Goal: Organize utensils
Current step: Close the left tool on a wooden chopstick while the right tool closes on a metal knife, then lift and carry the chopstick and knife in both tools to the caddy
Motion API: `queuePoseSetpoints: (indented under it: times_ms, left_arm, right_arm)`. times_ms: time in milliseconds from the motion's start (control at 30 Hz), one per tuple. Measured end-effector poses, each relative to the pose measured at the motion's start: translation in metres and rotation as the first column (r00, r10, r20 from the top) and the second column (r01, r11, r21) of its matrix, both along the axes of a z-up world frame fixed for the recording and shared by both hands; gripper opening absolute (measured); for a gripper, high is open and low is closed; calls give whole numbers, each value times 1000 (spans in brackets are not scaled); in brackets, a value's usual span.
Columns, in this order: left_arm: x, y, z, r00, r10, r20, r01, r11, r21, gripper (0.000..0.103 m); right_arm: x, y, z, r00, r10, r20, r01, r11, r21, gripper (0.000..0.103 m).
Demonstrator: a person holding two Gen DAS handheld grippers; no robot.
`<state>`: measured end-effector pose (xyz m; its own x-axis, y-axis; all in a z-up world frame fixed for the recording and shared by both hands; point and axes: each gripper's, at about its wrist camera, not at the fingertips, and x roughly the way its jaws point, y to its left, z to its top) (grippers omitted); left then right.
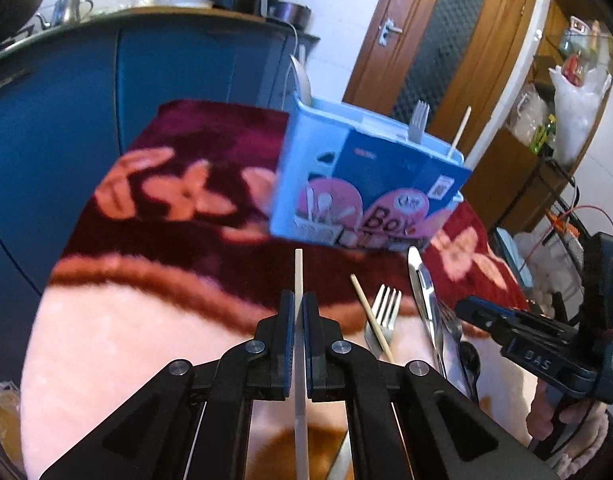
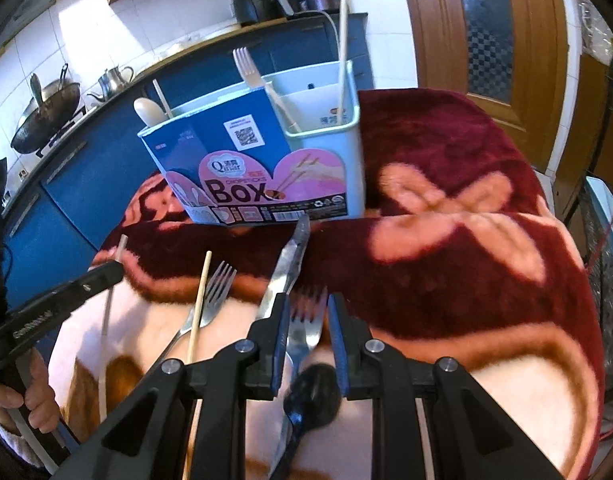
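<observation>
My left gripper (image 1: 299, 300) is shut on a pale chopstick (image 1: 298, 268) that sticks out ahead of the fingertips, raised above the blanket. In the right wrist view this left gripper (image 2: 114, 270) comes in from the left with the chopstick (image 2: 121, 246). Behind stands the blue chopsticks box (image 1: 366, 176) (image 2: 246, 168), holding a fork (image 2: 250, 68), a white spoon (image 2: 146, 110) and a chopstick (image 2: 342, 52). My right gripper (image 2: 308, 304) is open, over a fork (image 2: 306, 322) and a black spoon (image 2: 312, 396). A knife (image 2: 286, 264), another fork (image 2: 216, 292) and a chopstick (image 2: 198, 308) lie beside them.
A red and pink flowered blanket (image 2: 446, 208) covers the surface. Blue cabinets (image 1: 58, 120) stand behind, with a wok (image 2: 42, 120), a kettle (image 2: 114, 78) and an air fryer (image 2: 254, 0) on the counter. A wooden door (image 1: 438, 44) is at the right. A hand (image 2: 38, 400) holds the left gripper.
</observation>
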<state>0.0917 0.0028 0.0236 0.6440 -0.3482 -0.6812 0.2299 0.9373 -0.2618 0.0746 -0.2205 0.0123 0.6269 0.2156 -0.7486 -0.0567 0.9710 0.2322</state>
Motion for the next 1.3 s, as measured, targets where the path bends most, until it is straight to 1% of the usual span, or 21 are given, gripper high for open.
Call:
queuePoseSetpoints:
  times_ms: [133, 367, 467, 600, 633, 700, 733, 767, 900, 1033, 1167, 1300]
  left_arm:
    - [1, 6, 5, 999, 3, 32, -2, 1000, -12, 4]
    - [4, 12, 7, 999, 8, 50, -6, 999, -41, 4]
    - [5, 13, 8, 999, 9, 53, -6, 999, -49, 4]
    - [5, 14, 9, 998, 12, 58, -8, 998, -65, 4]
    - [5, 14, 10, 998, 11, 63, -6, 997, -71, 4]
    - [4, 14, 12, 997, 9, 74, -4, 997, -76, 4]
    - [3, 14, 13, 997, 9, 81, -2, 997, -78, 4]
    - [3, 13, 14, 996, 9, 85, -2, 997, -80, 4]
    - [-2, 13, 21, 994, 10, 107, 0, 996, -92, 4]
    - [-12, 12, 32, 988, 13, 156, 3, 995, -100, 4]
    - [-19, 10, 43, 979, 24, 200, -2, 994, -111, 4]
    - [-22, 9, 55, 970, 38, 239, -5, 991, -135, 4]
  right_arm:
    - [15, 7, -3, 999, 21, -34, -21, 1000, -1, 22]
    - [35, 15, -9, 995, 48, -84, -49, 999, -10, 22]
    - [43, 15, -15, 992, 55, -116, -54, 998, 13, 22]
    - [50, 12, -17, 990, 59, -127, -53, 997, 50, 22]
    - [51, 10, -17, 990, 58, -129, -51, 997, 61, 21]
    - [53, 7, -17, 990, 53, -132, -43, 996, 74, 16]
    - [52, 6, -17, 990, 50, -129, -40, 996, 79, 9]
    - [51, 4, -16, 991, 48, -122, -37, 995, 94, 8]
    - [43, -6, -7, 997, 32, -72, -21, 988, 153, 6]
    - [27, -15, 7, 1000, 7, -3, -6, 980, 200, 5]
    - [11, -18, 24, 998, -7, 65, -7, 975, 222, 4]
    - [-5, -10, 42, 989, -12, 145, -19, 976, 215, 4]
